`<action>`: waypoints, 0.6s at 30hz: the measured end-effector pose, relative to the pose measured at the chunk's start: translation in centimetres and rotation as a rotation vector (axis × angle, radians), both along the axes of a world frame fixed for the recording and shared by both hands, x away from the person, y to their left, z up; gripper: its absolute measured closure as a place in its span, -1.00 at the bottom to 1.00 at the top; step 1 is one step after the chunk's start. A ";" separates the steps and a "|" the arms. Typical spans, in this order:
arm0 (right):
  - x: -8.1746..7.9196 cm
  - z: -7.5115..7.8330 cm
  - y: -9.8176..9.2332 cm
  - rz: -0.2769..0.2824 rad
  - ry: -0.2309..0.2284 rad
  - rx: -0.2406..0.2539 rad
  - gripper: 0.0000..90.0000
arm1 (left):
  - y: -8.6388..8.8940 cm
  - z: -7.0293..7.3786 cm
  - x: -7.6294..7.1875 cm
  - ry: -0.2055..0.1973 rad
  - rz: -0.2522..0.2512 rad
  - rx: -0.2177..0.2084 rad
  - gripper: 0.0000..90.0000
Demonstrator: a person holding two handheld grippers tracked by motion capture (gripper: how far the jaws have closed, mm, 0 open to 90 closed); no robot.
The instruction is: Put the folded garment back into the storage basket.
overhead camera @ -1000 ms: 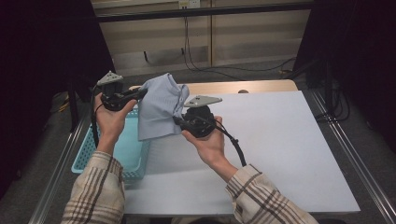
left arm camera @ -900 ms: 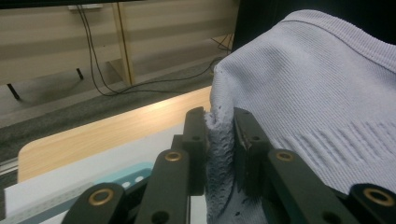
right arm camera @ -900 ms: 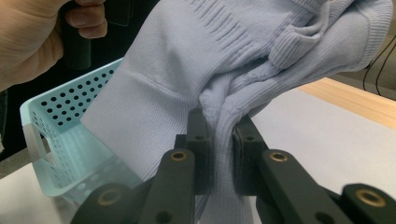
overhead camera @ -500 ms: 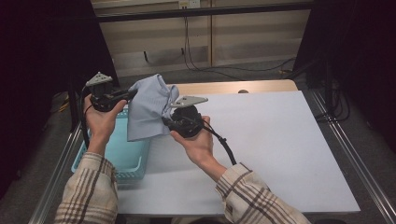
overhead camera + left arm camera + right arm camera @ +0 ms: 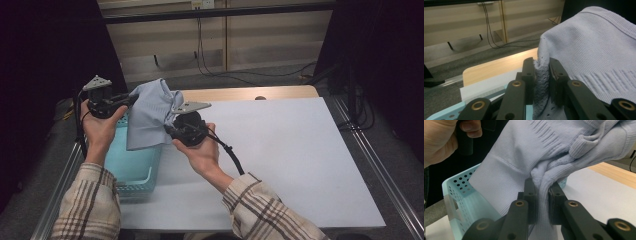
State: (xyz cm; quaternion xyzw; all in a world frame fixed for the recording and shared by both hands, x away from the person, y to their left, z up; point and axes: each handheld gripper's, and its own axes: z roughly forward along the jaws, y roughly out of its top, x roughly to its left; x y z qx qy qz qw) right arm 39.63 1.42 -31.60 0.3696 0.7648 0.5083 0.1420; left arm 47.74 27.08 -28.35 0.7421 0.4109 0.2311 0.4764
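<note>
Both hands have carried the pale blue knitted garment (image 5: 150, 117) leftward above the turquoise basket (image 5: 131, 167), each hand-held gripper, left (image 5: 131, 99) and right (image 5: 169, 131), clamped on its fabric, so lowering evenly should keep folds inside the rim.

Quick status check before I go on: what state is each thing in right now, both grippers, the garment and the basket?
Left gripper: shut on the garment's edge.
Right gripper: shut on a bunched fold of the garment.
Pale lilac knitted garment: folded, held off the table between both grippers, hanging over the basket.
Light blue perforated plastic basket: upright at the table's left edge; contents hidden by the garment.
White table: bare where visible.
</note>
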 end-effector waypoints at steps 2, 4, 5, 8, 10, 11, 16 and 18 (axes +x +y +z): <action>0.1 0.2 0.3 0.002 -0.004 0.003 0.78 | 0.2 0.1 0.0 -0.002 0.007 -0.001 0.71; 0.1 0.3 0.6 0.004 -0.007 0.001 0.78 | 0.5 0.2 0.0 0.000 0.011 0.004 0.71; 0.1 0.3 0.9 0.004 0.002 0.001 0.78 | 0.7 0.3 0.0 -0.001 0.017 0.018 0.71; 0.3 0.3 1.5 0.004 -0.005 -0.011 0.78 | 1.2 0.4 -0.1 -0.006 0.028 0.021 0.71; 0.4 0.3 2.0 0.013 -0.004 -0.006 0.78 | 1.7 0.4 -0.2 -0.004 0.036 0.025 0.71; 0.4 0.2 2.2 0.019 -0.005 -0.006 0.78 | 1.9 0.4 -0.2 0.000 0.038 0.021 0.71; 0.7 -0.2 3.3 0.029 0.005 -0.016 0.78 | 2.8 -0.1 -0.3 0.009 0.053 0.021 0.71; 0.7 -0.4 3.7 0.027 0.007 -0.017 0.78 | 3.2 -0.4 -0.3 0.022 0.062 0.020 0.71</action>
